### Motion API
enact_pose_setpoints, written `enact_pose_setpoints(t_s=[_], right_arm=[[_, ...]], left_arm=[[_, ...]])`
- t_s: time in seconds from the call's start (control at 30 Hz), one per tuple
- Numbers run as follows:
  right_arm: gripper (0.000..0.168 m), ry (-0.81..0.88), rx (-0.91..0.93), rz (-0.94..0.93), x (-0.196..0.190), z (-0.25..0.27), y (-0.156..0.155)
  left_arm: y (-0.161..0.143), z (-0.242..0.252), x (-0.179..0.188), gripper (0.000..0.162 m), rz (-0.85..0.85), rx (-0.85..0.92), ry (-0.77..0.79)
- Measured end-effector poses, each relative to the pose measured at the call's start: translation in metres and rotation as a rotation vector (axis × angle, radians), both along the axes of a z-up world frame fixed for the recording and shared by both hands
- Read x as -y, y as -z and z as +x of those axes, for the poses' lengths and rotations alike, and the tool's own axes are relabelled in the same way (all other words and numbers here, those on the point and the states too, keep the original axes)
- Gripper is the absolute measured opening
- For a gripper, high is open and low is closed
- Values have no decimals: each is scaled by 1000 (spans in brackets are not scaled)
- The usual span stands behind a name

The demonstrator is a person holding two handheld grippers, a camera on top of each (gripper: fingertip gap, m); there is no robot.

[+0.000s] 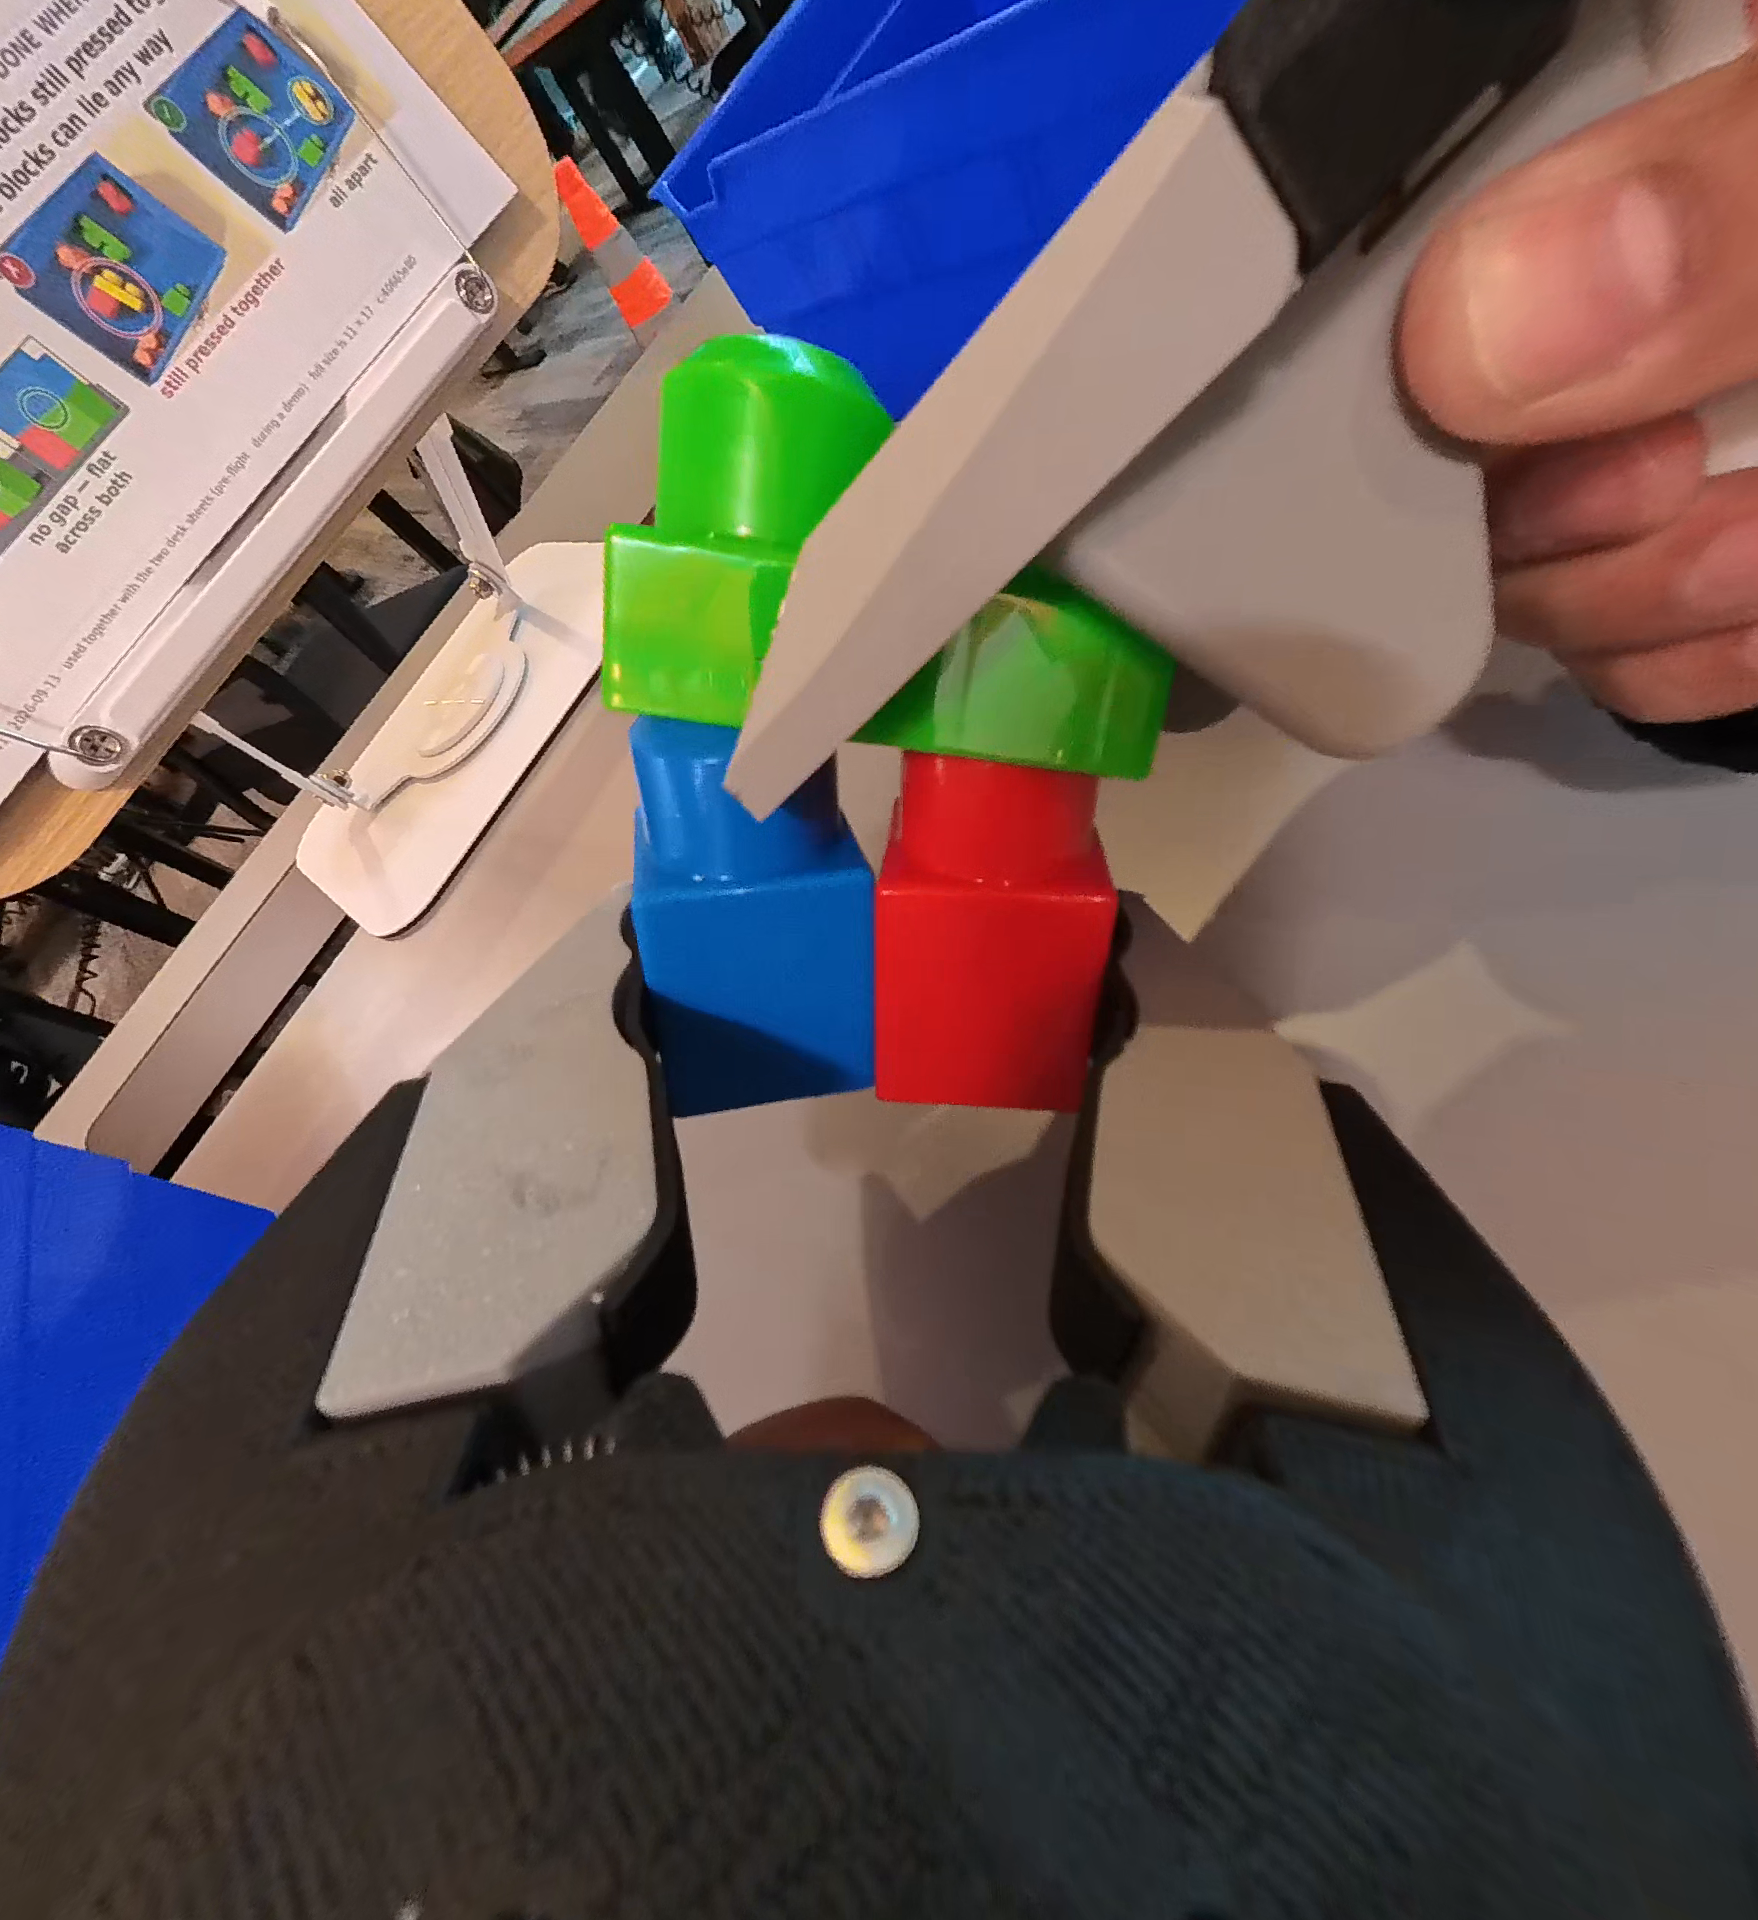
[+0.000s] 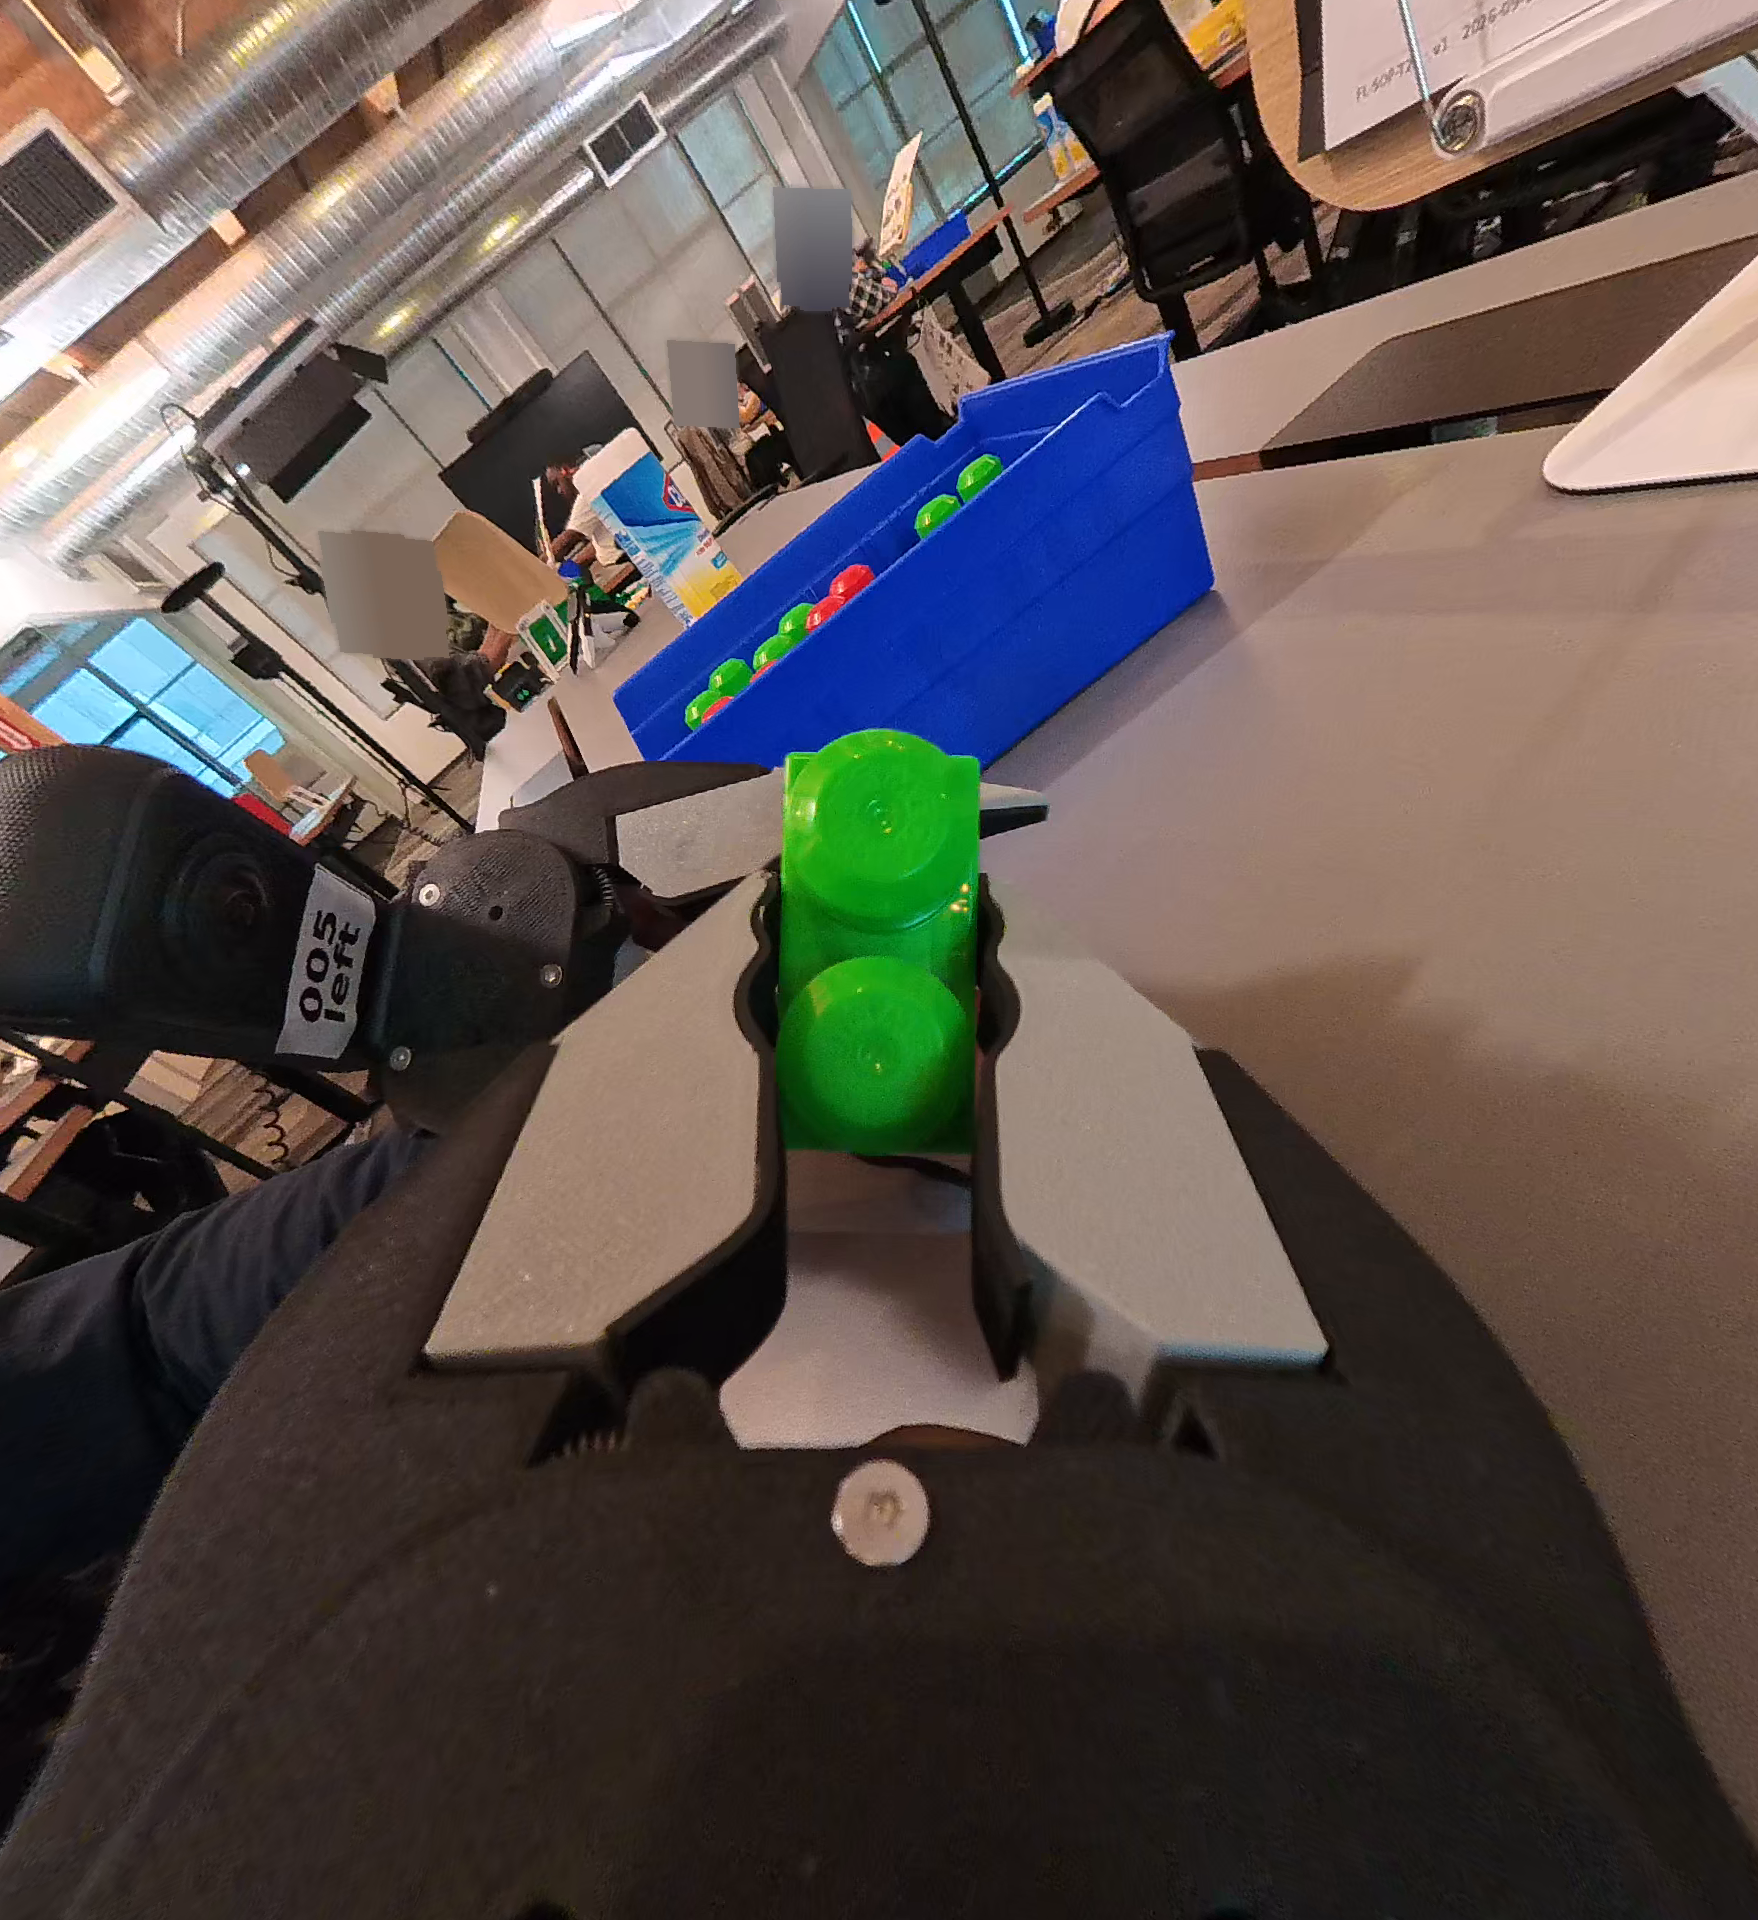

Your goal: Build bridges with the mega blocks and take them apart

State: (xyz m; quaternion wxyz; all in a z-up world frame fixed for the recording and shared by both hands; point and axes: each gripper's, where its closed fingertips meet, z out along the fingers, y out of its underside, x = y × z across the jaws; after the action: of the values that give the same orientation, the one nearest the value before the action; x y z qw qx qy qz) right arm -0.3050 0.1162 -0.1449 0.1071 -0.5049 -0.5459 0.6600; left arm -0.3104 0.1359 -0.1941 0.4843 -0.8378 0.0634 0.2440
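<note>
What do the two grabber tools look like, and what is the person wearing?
Each tool has a rough black body with a silver screw, flat grey fingers and black pads. The left tool carries a black camera with a white sticker. The right tool looks the same. The person wears a dark blue sleeve.

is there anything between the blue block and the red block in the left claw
Nothing. In the left wrist view the blue block and red block sit side by side, sides touching, pinched in the left claw under the green block.
</note>
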Motion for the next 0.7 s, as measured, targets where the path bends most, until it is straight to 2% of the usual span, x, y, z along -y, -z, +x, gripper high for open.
enact_pose_setpoints(t_s=[0.17, 0.37, 0.7], right_arm=[[33, -1, 9, 41, 2, 0, 4], [34, 45, 12, 253, 4, -1, 14], [34, 10, 69, 147, 1, -1, 18]], left_arm=[[2, -1, 1, 84, -12, -4, -3], [5, 0, 1, 85, -47, -58, 3], [-1, 5, 0, 84, -7, -90, 31]])
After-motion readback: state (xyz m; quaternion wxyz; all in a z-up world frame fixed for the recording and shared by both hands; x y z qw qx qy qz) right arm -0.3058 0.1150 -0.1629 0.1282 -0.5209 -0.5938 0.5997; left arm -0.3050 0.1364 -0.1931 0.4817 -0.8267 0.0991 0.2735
